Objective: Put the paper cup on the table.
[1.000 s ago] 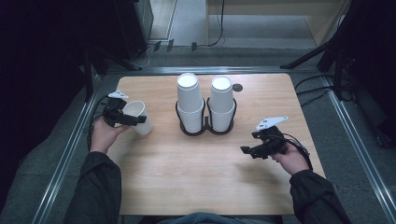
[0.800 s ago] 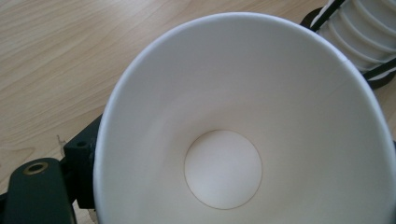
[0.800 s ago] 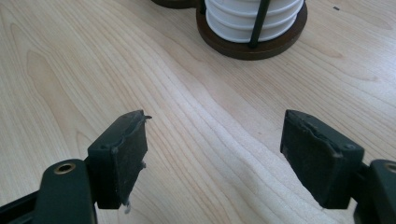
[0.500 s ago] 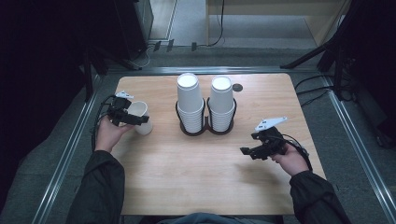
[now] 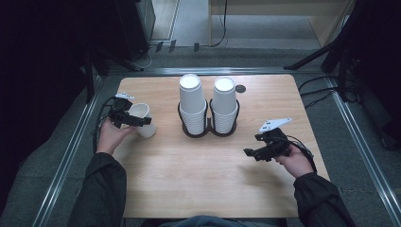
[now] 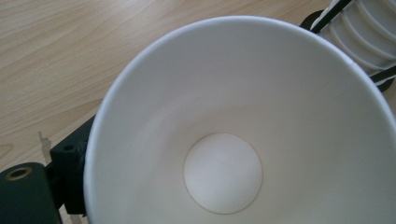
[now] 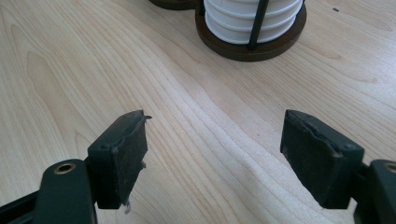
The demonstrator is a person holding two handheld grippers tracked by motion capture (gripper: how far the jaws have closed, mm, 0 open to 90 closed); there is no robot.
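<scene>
The left gripper [image 5: 135,119], at the left of the high view, has its jaws astride the rim wall of a white paper cup [image 5: 144,120]. The jaws have just been opening, and whether a pad presses the wall is unclear. The cup stands upright on the table [image 5: 198,184], mouth up, directly ahead of this gripper and nearest the left hand. To its right stand two cup stacks [image 5: 208,104]; bare wood lies toward the bottom. At lower right, the right gripper [image 5: 253,152] holds nothing, jaws parted.
</scene>
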